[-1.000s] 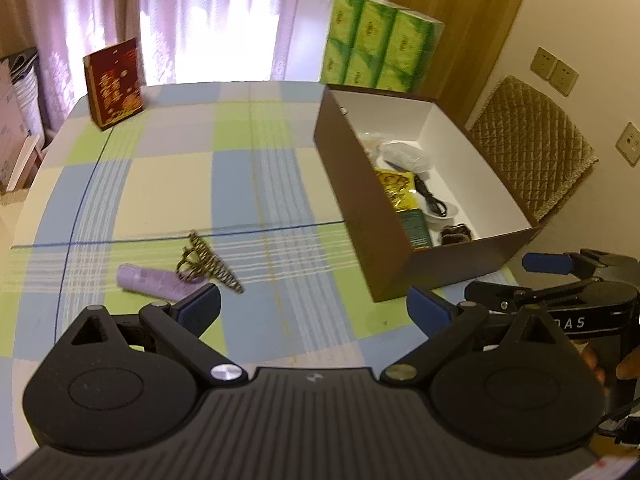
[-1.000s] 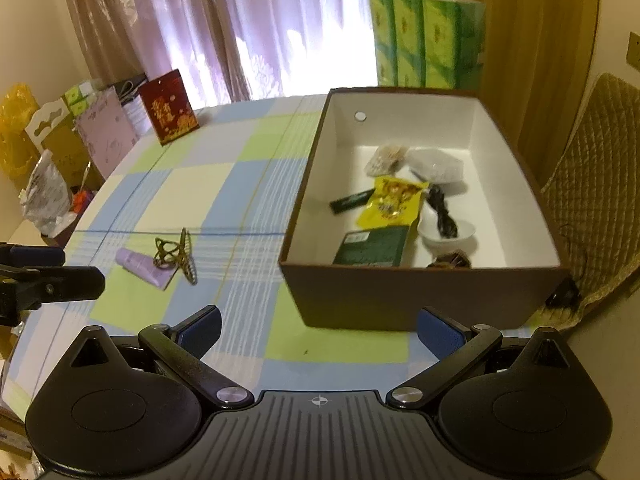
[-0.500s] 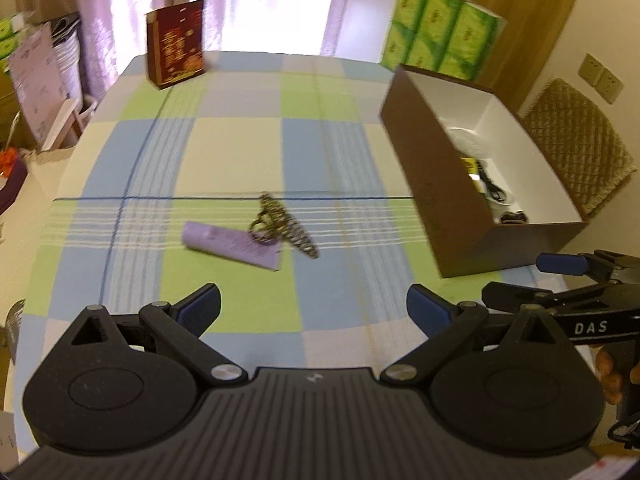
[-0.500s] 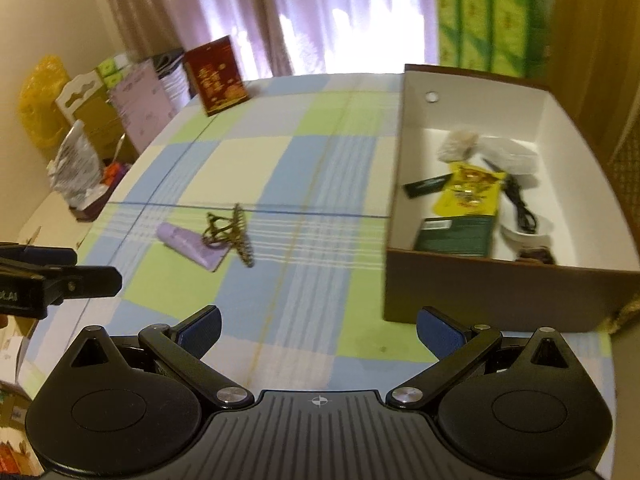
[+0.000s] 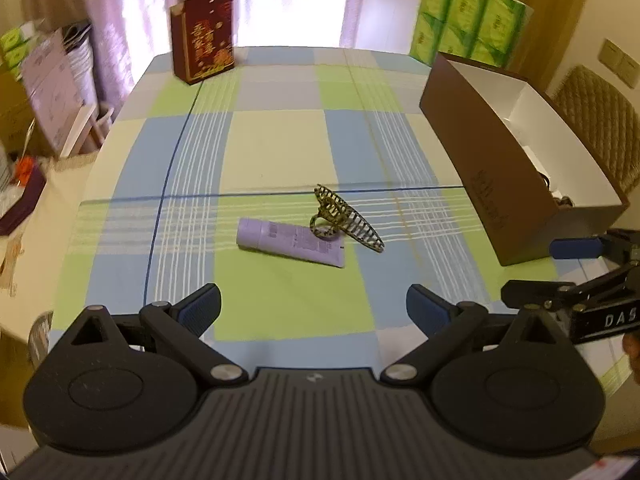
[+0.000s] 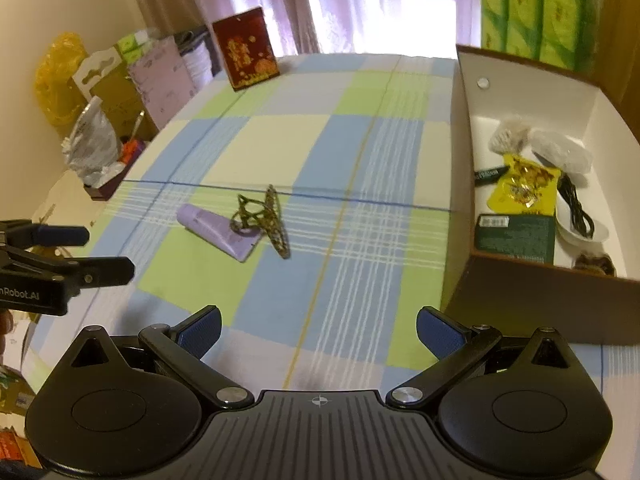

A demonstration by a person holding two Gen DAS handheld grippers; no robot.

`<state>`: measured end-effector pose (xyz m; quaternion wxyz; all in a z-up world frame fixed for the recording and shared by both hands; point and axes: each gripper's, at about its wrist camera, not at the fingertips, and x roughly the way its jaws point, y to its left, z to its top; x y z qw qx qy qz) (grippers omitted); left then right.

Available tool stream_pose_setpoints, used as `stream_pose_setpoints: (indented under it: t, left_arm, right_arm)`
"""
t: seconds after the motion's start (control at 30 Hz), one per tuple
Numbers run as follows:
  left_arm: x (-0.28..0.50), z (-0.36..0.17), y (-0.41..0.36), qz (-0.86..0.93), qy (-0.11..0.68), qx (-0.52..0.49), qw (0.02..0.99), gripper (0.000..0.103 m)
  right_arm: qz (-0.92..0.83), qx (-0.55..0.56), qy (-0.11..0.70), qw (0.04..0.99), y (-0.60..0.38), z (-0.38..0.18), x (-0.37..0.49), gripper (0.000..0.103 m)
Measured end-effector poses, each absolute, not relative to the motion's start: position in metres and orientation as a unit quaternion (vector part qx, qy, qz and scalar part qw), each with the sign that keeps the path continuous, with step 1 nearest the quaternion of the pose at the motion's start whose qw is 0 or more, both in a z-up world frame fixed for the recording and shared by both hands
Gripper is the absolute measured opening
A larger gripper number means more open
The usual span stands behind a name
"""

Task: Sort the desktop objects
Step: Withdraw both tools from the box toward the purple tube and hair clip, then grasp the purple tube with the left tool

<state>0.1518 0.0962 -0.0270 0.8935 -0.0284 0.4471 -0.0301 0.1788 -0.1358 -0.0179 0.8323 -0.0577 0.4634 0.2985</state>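
A lilac tube (image 5: 290,243) lies on the checked tablecloth, with a gold hair claw (image 5: 345,223) resting against its right end. Both also show in the right wrist view, the tube (image 6: 218,231) and the claw (image 6: 266,220). A brown box with a white inside (image 6: 520,280) stands at the right and holds several small items. My left gripper (image 5: 314,311) is open and empty, a short way in front of the tube. My right gripper (image 6: 318,328) is open and empty, further back, between the claw and the box.
A red gift box (image 5: 203,36) stands at the table's far edge. Green tissue packs (image 5: 468,28) stand behind the brown box (image 5: 500,184). Bags and cartons (image 6: 100,92) crowd the floor left of the table. A quilted chair (image 5: 600,116) stands at the right.
Both grippers have swung left, away from the brown box and toward the tube and hair claw, which now sit near the middle of both views. Jaws stayed open.
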Motion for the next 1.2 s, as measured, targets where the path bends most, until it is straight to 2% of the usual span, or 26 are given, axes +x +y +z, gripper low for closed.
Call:
stream_pose_setpoints:
  t: [0.4, 0.77, 0.83, 0.9, 0.97, 1.03, 1.07, 1.2]
  left_arm:
    - [0.2, -0.077, 0.123, -0.118, 0.448, 0.092, 0.881, 0.092]
    - [0.262, -0.117, 0.114, -0.278, 0.453, 0.282, 0.799, 0.09]
    - [0.27, -0.123, 0.113, -0.292, 0.463, 0.287, 0.786, 0.079]
    - [0.274, -0.128, 0.113, -0.302, 0.472, 0.286, 0.777, 0.073]
    - [0.275, -0.127, 0.115, -0.306, 0.474, 0.276, 0.778, 0.061]
    - [0.27, -0.125, 0.115, -0.31, 0.48, 0.266, 0.776, 0.03]
    - [0.266, -0.124, 0.115, -0.312, 0.486, 0.259, 0.774, 0.026]
    - [0.243, -0.122, 0.12, -0.305, 0.5, 0.238, 0.775, 0.025]
  right_arm:
    - [0.18, -0.018, 0.528, 0.83, -0.185, -0.053, 0.193, 0.101]
    - [0.063, 0.021, 0.565, 0.822, -0.239, -0.067, 0.183, 0.101]
    - [0.05, 0.031, 0.574, 0.817, -0.245, -0.07, 0.18, 0.101]
    - [0.045, 0.035, 0.578, 0.814, -0.246, -0.071, 0.178, 0.101]
    - [0.045, 0.029, 0.581, 0.812, -0.244, -0.072, 0.177, 0.101]
    - [0.049, 0.021, 0.582, 0.811, -0.24, -0.073, 0.178, 0.101]
    - [0.052, 0.018, 0.583, 0.811, -0.238, -0.073, 0.178, 0.101]
    - [0.067, 0.01, 0.582, 0.81, -0.232, -0.073, 0.178, 0.101]
